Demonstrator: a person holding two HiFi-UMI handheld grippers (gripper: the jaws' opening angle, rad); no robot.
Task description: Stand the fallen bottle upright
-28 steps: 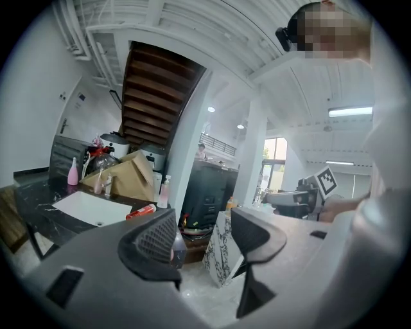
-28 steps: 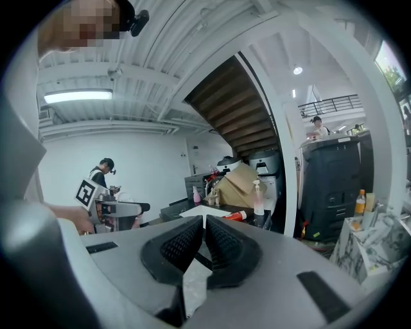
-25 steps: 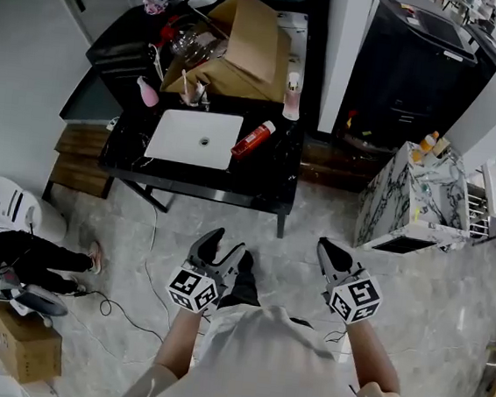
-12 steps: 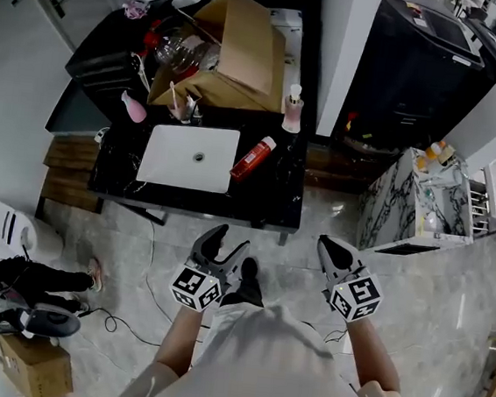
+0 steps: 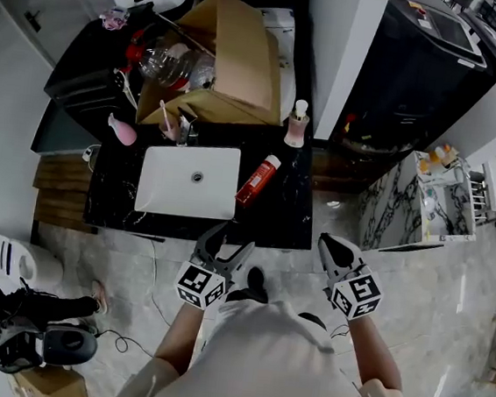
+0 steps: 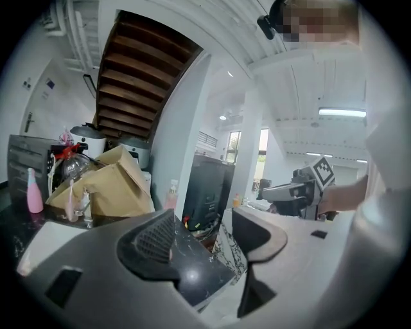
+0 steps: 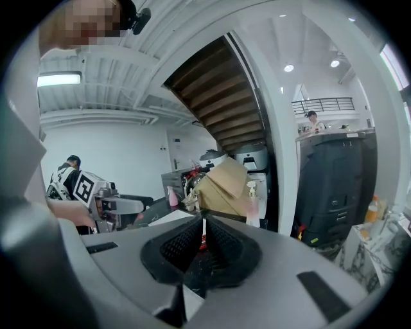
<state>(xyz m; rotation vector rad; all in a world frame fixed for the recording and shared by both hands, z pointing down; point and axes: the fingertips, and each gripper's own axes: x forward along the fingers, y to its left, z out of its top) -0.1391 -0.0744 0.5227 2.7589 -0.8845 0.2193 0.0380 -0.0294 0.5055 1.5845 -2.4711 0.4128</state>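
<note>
Obs.: red bottle (image 5: 258,180) lies on its side on the black counter (image 5: 293,229), just right of the white sink (image 5: 165,192). Its white cap points to the far right and its base toward the near edge. Upright pink pump bottle (image 5: 297,124) stands farther back, near the cardboard box (image 5: 237,51).

Left gripper (image 5: 228,241): jaws wide apart, nothing between them, tips about at the near edge of the counter. Right gripper (image 5: 328,245): jaws drawn together to a thin slit, holding nothing, short of the counter.

Step in hand (judged): approach; no contact yet.

Notes for doing it well:
- The left gripper is closer to the bottle's line and already wide, so it looks the better one to use.
- Come over the body across its long axis, toward the cap half, so that the lift pivots on the base.
- Close firmly; smooth plastic may slip or roll toward the sink.
- Swing the cap up, set the base flat on bare counter, clear of the sink rim and the pump bottle.
- Release only once it stands plumb.
</note>
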